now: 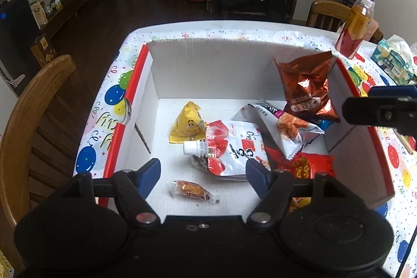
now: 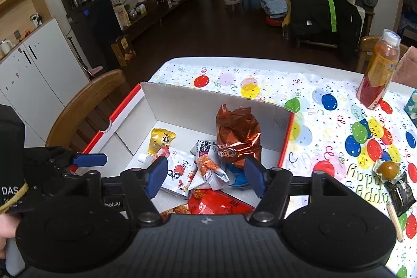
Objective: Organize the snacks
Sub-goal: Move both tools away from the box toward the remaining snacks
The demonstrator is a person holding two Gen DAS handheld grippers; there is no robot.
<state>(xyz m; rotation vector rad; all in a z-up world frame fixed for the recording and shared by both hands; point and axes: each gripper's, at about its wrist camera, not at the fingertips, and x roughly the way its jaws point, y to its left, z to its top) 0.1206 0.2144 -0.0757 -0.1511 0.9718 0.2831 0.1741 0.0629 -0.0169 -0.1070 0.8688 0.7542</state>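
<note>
A white cardboard box (image 1: 208, 69) with red edges holds the snacks. A copper Oreo bag (image 1: 305, 85) leans on its right wall. Beside it lie a yellow packet (image 1: 186, 124), a strawberry pouch (image 1: 226, 147) with a white cap, a white spicy-snack packet (image 1: 281, 121) and a red packet (image 1: 312, 166). A small orange wrapped candy (image 1: 194, 192) lies on the box floor. My left gripper (image 1: 203, 173) hangs open above that candy, with nothing held. My right gripper (image 2: 207, 173) stands open over the pile (image 2: 208, 168), gripping nothing.
A juice bottle (image 2: 379, 69) and a tissue pack (image 1: 393, 59) stand on the balloon tablecloth to the right. A round brown sweet (image 2: 388, 168), a dark packet (image 2: 398, 194) and a wooden stick (image 2: 394, 220) lie near the right edge. A wooden chair (image 1: 34, 108) stands on the left.
</note>
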